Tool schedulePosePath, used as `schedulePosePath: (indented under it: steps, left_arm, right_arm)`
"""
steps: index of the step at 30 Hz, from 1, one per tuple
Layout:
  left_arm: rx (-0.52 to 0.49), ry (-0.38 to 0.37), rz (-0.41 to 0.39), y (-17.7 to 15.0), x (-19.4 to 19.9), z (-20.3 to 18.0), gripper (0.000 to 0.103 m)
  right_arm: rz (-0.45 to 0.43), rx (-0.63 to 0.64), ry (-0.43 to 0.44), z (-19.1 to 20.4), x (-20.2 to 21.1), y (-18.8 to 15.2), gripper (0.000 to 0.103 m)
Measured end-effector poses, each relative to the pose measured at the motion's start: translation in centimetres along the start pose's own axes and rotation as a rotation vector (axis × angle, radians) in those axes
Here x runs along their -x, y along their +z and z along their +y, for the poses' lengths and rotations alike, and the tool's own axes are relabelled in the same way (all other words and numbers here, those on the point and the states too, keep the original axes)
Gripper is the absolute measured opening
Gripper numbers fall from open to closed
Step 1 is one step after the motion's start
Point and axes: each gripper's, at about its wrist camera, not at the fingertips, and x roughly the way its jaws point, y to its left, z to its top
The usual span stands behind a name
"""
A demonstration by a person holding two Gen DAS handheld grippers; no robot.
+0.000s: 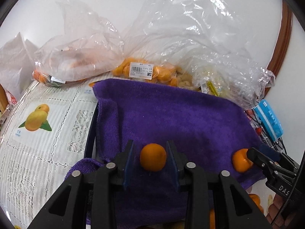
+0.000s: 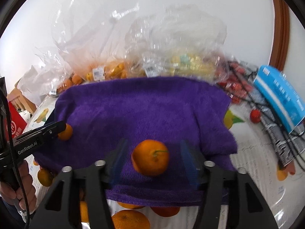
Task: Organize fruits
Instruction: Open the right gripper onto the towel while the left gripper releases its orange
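**Inspector:** Where did the fruit lie?

**Assistant:** Two round orange tangerines sat on the purple terry-cloth towel (image 1: 171, 114). The stemless tangerine (image 1: 153, 157) lay at the towel's near left, between the blue pads of the left gripper (image 1: 150, 157). The jaws stood apart; the right pad (image 1: 172, 158) was at the rind, but contact could not be confirmed, and the left pad showed a gap.

**Inspector:** And the second?

**Assistant:** The tangerine with a green stem (image 2: 150, 157) rested to the right of the first, inside the right gripper (image 2: 152, 157), whose jaws were spread wide with clear space on both sides. That view was blurred.

**Inspector:** Surroundings?

**Assistant:** Beyond the towel's far edge lay clear plastic bags (image 1: 171, 43), one holding small orange fruit under a white price label (image 1: 141, 70). A white lace-patterned tablecloth printed with mangoes (image 1: 38, 133) extended left. A light blue cardboard box (image 2: 280, 99) and small red fruits (image 2: 236, 87) sat far right. More loose tangerines (image 2: 130, 219) lay at the towel's near edge.
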Motion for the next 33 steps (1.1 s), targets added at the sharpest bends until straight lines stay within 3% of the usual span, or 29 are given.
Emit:
schedulePosePath:
  steps: [4,8,12,17,22,33]
  left_arm:
    - [-0.011,0.012,-0.005,0.0,0.3,-0.4,0.053]
    - [-0.039,0.023,-0.015,-0.1,0.6,-1.0,0.055]
    - [-0.073,0.065,-0.031,0.0,1.1,-1.9,0.056]
    - [-0.088,0.058,-0.045,0.1,1.8,-2.6,0.056]
    - [-0.09,0.069,-0.087,-0.2,3.3,-3.1,0.056]
    - [-0.058,0.063,-0.059,-3.2,7.0,-0.6,0.056]
  right_arm:
    - [-0.035,0.013,-0.042,0.3,0.9,0.2,0.074]
    - [-0.045,0.011,-0.043,0.5,1.5,0.2,0.074]
    - [-0.067,0.025,-0.058,0.7,2.2,0.1,0.074]
    - [-0.105,-0.005,-0.081,0.4,3.1,0.2,0.074]
    - [-0.024,-0.032,-0.035,-0.2,2.9,-0.1,0.065]
    - [-0.041,-0.033,0.011,0.1,7.7,-5.7,0.065]
